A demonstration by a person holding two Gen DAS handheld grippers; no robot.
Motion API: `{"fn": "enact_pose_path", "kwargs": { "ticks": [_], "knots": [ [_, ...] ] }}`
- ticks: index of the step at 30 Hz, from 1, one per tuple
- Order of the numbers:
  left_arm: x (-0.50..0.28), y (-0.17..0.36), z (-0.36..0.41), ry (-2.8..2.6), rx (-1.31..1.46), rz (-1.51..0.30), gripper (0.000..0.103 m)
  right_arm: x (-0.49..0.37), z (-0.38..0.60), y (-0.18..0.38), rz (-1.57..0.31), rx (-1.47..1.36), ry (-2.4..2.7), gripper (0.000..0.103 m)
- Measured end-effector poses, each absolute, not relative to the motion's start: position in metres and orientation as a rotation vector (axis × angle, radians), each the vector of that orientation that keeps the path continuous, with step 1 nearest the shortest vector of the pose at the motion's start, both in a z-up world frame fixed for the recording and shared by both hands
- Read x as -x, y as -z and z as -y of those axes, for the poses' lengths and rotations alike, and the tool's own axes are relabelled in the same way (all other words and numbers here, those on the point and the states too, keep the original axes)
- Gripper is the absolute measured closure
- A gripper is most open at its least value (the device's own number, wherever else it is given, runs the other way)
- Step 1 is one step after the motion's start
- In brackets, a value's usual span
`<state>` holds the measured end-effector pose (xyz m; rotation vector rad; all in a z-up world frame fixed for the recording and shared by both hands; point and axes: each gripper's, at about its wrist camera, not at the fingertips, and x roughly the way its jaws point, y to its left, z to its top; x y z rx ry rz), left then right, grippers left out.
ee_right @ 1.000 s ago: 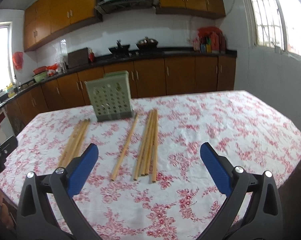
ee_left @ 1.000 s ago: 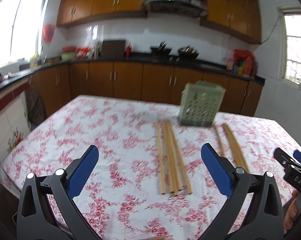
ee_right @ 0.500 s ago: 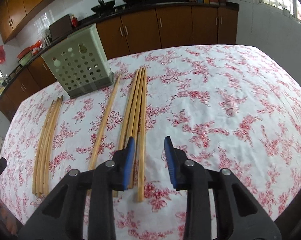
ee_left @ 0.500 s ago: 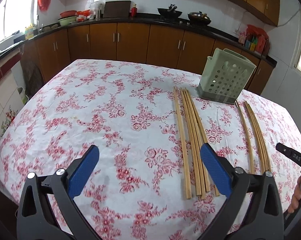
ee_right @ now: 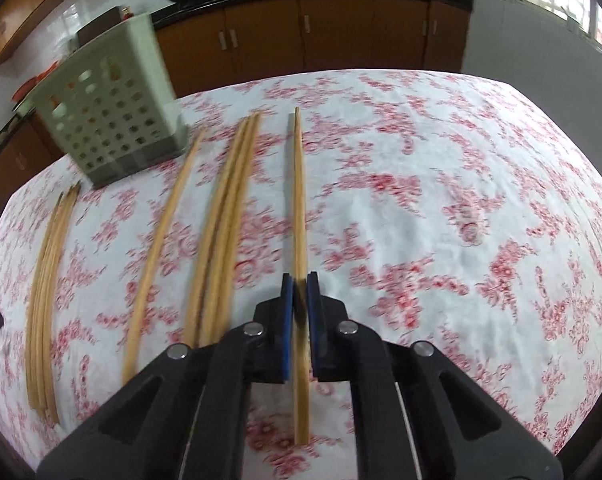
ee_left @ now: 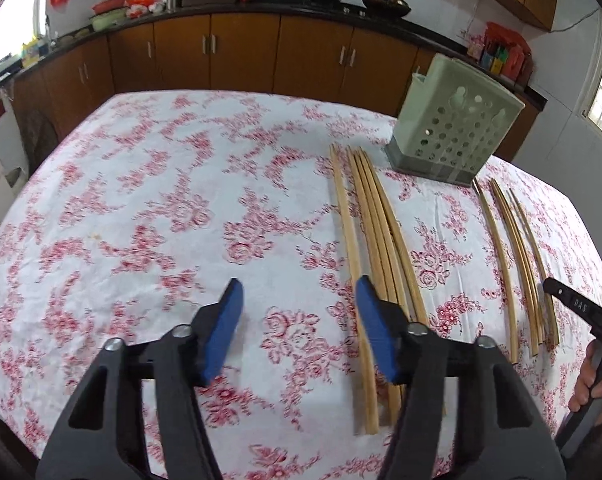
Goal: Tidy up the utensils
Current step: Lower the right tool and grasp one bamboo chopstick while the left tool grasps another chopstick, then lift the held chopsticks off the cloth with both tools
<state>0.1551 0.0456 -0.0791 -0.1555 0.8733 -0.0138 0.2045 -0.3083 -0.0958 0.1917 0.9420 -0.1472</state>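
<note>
While the left gripper (ee_left: 299, 320) hovers with jaws spread and empty above the floral tablecloth (ee_left: 141, 220), a bundle of chopsticks (ee_left: 377, 240) lies at its two o'clock. Farther right, the right gripper (ee_right: 299, 300) is clenched on a single chopstick (ee_right: 299, 200) near its thick end. At ten o'clock from it stands the green perforated holder (ee_right: 113, 108). This chopstick looks light, stiff and smooth, so it may pivot; gripping nearer the middle seems steadier.

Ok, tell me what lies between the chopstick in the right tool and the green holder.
Right wrist view: a bundle of chopsticks, then a single chopstick, both flat on the cloth.
</note>
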Motion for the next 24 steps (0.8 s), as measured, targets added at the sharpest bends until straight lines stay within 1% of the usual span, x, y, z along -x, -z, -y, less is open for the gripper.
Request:
{"fn": "enact_pose_path", "kwargs": {
  "ticks": [2,4,6,8,12,14,15,16,24],
  "knots": [
    [-0.160,0.084,-0.042,0.035,0.162,-0.890,0.057,-0.204,0.314,0.096,-0.939,-0.203,0.152,0.095],
    [-0.164,0.087,-0.038,0.056,0.163,-0.905,0.062,-0.203,0.315,0.096,-0.936,-0.190,0.148,0.095],
    [-0.168,0.090,-0.034,0.079,0.158,-0.919,0.064,-0.202,0.313,0.096,-0.931,-0.169,0.151,0.095],
    [-0.171,0.093,-0.029,0.089,0.141,-0.932,0.071,-0.203,0.313,0.097,-0.927,-0.159,0.152,0.095],
    [-0.177,0.098,-0.021,0.094,0.101,-0.953,0.081,-0.207,0.313,0.097,-0.931,-0.158,0.143,0.095],
    [-0.180,0.099,-0.020,0.086,0.079,-0.954,0.091,-0.211,0.312,0.098,-0.935,-0.152,0.139,0.095],
    [-0.183,0.100,-0.021,0.079,0.073,-0.954,0.094,-0.213,0.311,0.097,-0.936,-0.146,0.135,0.095],
    [-0.187,0.100,-0.022,0.075,0.069,-0.953,0.096,-0.217,0.311,0.098,-0.937,-0.140,0.131,0.095],
    [-0.243,0.100,-0.059,-0.021,0.085,-0.931,0.096,-0.259,0.323,0.099,-0.925,-0.134,0.130,0.095]
  ]
}}
